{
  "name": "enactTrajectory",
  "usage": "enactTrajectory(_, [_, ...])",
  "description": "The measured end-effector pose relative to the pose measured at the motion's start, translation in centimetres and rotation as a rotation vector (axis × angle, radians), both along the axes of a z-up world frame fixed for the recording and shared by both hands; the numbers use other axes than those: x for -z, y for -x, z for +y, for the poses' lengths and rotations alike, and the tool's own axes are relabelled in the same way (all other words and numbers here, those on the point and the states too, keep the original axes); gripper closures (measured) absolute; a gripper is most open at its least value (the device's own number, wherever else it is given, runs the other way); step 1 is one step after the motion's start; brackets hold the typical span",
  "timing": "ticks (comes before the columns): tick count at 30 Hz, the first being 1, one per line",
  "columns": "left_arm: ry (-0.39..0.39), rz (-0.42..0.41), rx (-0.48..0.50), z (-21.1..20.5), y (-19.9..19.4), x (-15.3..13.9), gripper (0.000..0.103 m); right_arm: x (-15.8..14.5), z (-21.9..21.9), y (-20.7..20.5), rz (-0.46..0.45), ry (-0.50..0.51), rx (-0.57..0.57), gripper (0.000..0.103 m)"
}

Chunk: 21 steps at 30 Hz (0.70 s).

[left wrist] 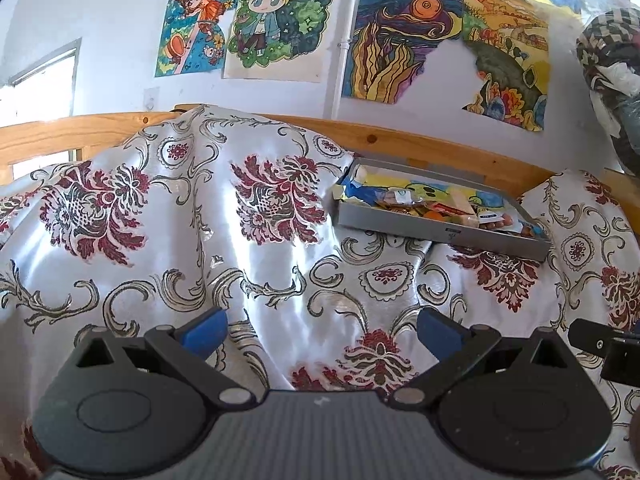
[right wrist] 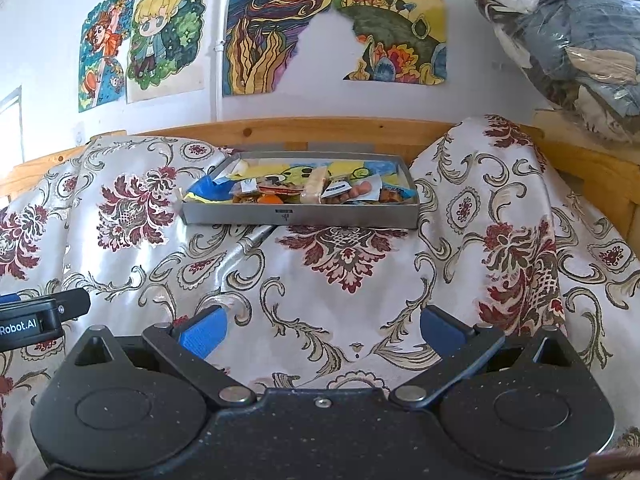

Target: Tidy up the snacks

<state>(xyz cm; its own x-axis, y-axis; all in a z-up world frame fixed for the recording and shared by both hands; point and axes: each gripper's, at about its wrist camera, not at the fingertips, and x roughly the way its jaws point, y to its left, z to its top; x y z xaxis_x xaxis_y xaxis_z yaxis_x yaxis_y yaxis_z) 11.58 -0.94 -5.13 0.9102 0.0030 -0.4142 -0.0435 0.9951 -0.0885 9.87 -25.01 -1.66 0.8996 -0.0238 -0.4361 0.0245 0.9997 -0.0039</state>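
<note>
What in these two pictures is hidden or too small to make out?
- Snack packets in the grey tray: too small in both views to read or count.
- Tray floor: covered by snacks; its near wall hides the lowest ones.
- What lies under the floral cloth: covered in both views.
- Bag of clothes: cut off by the right wrist picture's edge.
- Whoever holds the grippers: out of frame.

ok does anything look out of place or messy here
The snacks are heaped loosely in the grey tray, which sits on rumpled floral cloth. A blue wrapper hangs over its left rim. Both grippers, left and right, are open and empty.
</note>
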Motion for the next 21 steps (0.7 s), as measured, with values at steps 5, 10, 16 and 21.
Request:
enactTrajectory(5, [0.01,0.008,-0.004,-0.03,0.11,0.0,0.001,0.03,-0.07,0.03,-0.004,-0.004,0.0,0.001])
enactTrajectory(10, [0.009,0.006,0.005,-0.19,0.28,-0.04,0.001,0.0,-0.02,0.05,-0.005,-0.003,-0.001,0.001])
enactTrajectory(16, [0.014,0.011,0.004,-0.17,0.31,-0.04,0.001,-0.06,-0.01,0.14,-0.01,-0.005,-0.003,0.001])
enactTrajectory(21, [0.018,0.012,0.0,-0.11,0.29,0.0,0.001,-0.08,-0.01,0.17,-0.011,-0.004,-0.002,0.001])
